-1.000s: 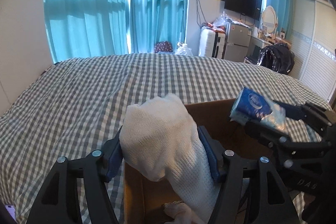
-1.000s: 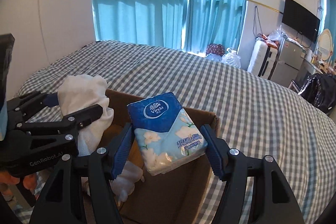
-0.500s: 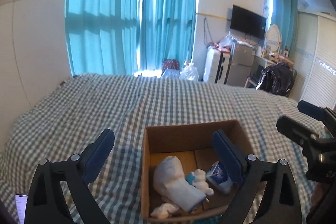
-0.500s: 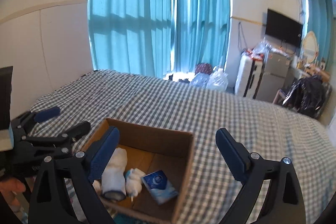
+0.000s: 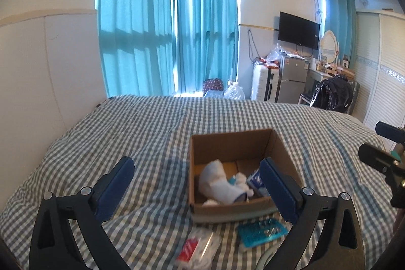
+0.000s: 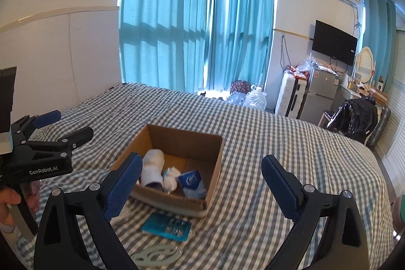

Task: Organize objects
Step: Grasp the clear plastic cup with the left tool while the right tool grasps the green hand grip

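A wide bed covered in a grey-and-white checked sheet (image 5: pixel 141 133) fills the lower part of both views, with tall turquoise curtains (image 5: pixel 167 37) hanging behind it. On the sheet sits an open brown cardboard box (image 5: pixel 229 143), its flaps cut away. Inside the box a rolled white knitted cloth (image 5: pixel 215 181) lies towards the left side, a small white bundle (image 6: pixel 170 177) lies in the middle, and a blue-and-white tissue pack (image 6: pixel 190 179) rests just right of that bundle, tilted against the floor of the box.

The left gripper (image 5: pixel 196 186), black with blue padded fingers, hovers above the near edge of the box with its jaws spread wide and nothing between them. The right gripper (image 6: pixel 200 181), of the same build, is likewise spread wide and carries nothing; the box shows between its fingers.

On the sheet just in front of the box lies a flat teal plastic packet (image 5: pixel 262 232). Left of it, near the bottom of the left wrist view, is a clear plastic bag with a red label (image 5: pixel 198 248). A pale green flat oval piece (image 6: pixel 154 254) lies at the bottom edge of the right wrist view, in front of the teal packet.
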Demonstrator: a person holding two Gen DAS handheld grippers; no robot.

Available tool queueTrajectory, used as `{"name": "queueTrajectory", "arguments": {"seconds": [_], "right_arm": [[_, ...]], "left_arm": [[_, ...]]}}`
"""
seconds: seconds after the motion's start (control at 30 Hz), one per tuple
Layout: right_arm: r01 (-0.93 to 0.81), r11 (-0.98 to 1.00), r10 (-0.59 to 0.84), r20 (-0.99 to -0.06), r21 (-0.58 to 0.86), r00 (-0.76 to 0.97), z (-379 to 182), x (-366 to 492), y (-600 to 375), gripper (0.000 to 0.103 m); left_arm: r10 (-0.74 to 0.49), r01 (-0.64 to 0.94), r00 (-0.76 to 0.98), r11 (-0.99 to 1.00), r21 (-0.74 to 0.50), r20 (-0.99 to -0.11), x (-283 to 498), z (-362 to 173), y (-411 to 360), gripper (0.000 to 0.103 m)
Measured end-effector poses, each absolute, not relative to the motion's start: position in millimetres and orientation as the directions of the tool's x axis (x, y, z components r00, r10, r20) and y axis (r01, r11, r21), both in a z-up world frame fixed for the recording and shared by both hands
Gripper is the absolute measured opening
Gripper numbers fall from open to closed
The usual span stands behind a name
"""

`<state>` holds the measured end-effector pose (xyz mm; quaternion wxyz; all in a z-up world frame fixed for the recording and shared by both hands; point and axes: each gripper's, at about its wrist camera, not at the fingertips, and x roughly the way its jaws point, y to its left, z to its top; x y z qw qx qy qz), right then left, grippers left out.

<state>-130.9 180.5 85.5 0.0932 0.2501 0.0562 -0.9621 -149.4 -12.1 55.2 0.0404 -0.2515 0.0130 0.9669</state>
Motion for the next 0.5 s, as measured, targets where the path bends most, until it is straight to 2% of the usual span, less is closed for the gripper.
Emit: {"name": "queueTrajectory", "arguments": {"seconds": [0.2, 0.37, 0.5], "right_arm": [[0.206, -0.977, -0.147, -0.536, -0.052, -0.832, 56, -113, 179, 0.096], [0.170, -0.984, -0.107, -0.595, -0.051, -0.797, 10, -118, 174, 0.096], [0.116, -0.993, -0.068, -0.689, -0.024, -0.721, -41, -134, 170, 0.096]], "left_arm": [[0.034, -0.042, -0.850, -0.999, 0.002, -0.525, -134, 24, -24, 0.102], [0.040, -0.028, -0.802, -0.999, -0.029, -0.596, -131, -29, -29, 0.102], [0.058, -0.032, -0.738, -0.998, -0.051, -0.673, -141, -78, -28, 0.102]]}}
